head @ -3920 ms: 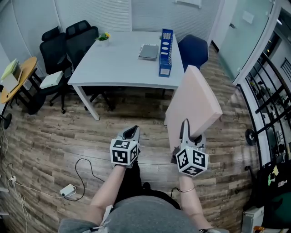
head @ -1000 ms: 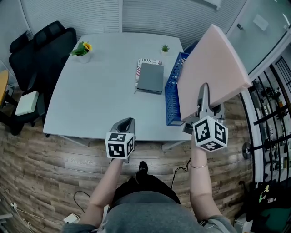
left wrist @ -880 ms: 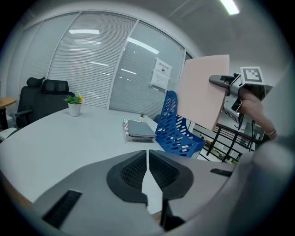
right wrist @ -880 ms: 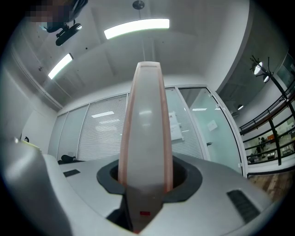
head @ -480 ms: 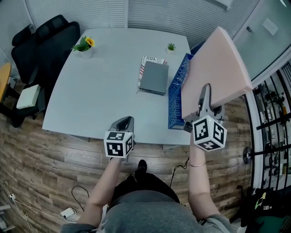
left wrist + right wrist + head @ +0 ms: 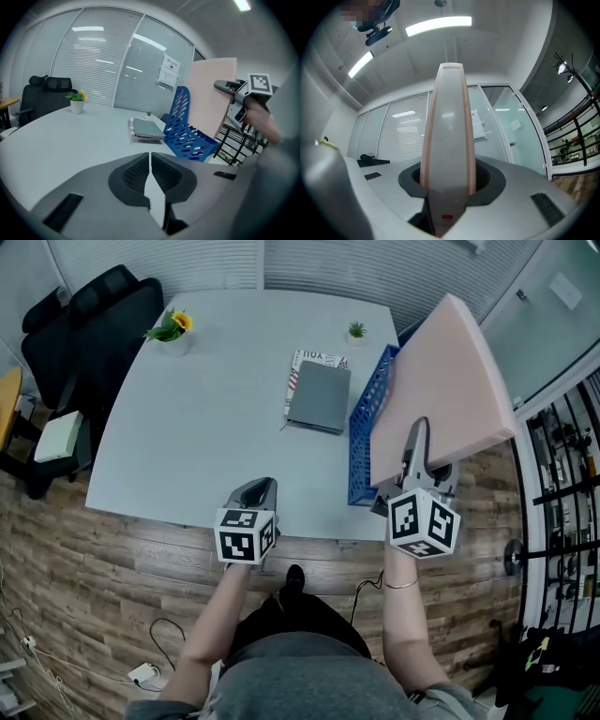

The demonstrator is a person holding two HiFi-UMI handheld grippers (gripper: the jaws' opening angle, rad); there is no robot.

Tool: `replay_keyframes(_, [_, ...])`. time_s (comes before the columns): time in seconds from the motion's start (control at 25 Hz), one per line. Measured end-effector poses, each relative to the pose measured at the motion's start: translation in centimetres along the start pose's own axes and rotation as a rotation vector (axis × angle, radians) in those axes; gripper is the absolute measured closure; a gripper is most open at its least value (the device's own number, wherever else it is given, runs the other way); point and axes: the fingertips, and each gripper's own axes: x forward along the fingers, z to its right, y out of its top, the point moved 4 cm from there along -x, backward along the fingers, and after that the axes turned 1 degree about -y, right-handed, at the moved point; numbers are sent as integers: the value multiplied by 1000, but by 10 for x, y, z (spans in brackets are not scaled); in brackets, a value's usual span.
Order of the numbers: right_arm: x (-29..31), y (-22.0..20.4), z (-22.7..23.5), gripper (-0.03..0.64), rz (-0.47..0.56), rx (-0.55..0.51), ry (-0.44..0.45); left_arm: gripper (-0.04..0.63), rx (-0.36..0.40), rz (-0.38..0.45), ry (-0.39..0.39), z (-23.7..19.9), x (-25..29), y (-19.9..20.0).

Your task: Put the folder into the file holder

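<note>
The folder [image 6: 441, 381] is clamped upright between the jaws of the right gripper [image 6: 416, 439], with the file holder [image 6: 360, 442] just left of them and not yet entered; the left gripper [image 6: 261, 491] is closed and empty.

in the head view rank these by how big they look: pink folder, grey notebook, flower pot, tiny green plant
1. pink folder, though it is held nearer the camera
2. grey notebook
3. flower pot
4. tiny green plant

file holder [image 6: 360, 442]: its far side wall is covered by the folder [image 6: 441, 381] rising ahead of the right gripper [image 6: 416, 442]
book [image 6: 317, 359]: left of that gripper, mostly under the grey notebook [image 6: 320, 397]; title cut short
wall notice [image 6: 169, 71]: print too small to read
</note>
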Motion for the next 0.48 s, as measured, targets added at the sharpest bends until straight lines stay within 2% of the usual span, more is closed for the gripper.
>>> replay_keyframes(0.48, [-8,-33,-2,453,-61,-40,-12,565,0,-17,-7,2,5,-6])
